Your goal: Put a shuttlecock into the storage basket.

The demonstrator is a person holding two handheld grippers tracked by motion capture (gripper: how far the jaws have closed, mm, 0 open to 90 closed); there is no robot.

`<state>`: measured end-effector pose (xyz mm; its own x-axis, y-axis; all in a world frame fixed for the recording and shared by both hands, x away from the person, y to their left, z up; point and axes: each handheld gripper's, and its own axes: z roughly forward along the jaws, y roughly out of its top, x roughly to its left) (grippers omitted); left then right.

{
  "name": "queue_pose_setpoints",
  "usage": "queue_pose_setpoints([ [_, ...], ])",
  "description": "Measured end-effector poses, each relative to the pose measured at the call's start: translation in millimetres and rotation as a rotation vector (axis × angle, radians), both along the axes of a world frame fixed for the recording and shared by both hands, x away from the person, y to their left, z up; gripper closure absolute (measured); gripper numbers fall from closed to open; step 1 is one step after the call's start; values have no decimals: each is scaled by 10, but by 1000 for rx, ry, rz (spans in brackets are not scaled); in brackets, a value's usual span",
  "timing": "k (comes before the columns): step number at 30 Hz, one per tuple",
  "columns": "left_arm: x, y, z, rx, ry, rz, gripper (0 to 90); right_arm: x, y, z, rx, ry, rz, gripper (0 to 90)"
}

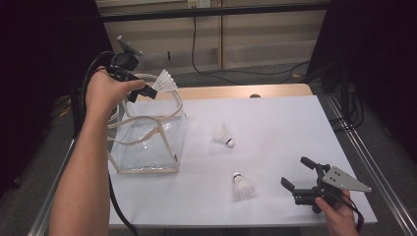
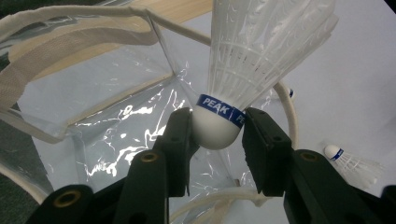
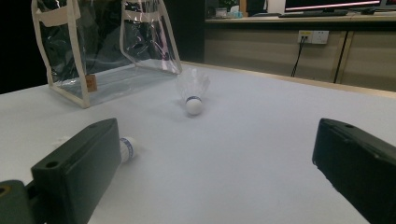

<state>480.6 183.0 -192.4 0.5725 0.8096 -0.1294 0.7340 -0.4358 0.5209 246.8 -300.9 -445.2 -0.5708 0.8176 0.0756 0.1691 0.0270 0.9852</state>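
The left gripper (image 2: 217, 135) has its fingers (image 2: 180, 140) clenched on the cork base of the held shuttlecock (image 2: 261, 56), one pad on either side of the blue band. This grip leaves the feather skirt untouched and, judging by the position, allows a clean drop. The shuttlecock hangs over the rim of the clear bag (image 1: 147, 142) at the left of the surface (image 1: 275, 123). In the high view its long axis runs roughly level, cork toward the hand, skirt fanning away to the right. The right gripper (image 1: 297, 174) rests near the front right corner, fingers released and empty, pointing toward two loose shuttlecocks (image 1: 223, 135) (image 1: 242, 187) lying on their sides
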Motion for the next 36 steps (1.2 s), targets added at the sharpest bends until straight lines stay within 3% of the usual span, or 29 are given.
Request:
queue_pose_setpoints([
  [22, 57, 64, -58, 16, -4, 33, 629, -4, 1, 1, 6, 6, -2, 7],
  [36, 106, 133, -131, 31, -7, 83, 629, -2, -1, 1, 4, 2, -2, 7],
])
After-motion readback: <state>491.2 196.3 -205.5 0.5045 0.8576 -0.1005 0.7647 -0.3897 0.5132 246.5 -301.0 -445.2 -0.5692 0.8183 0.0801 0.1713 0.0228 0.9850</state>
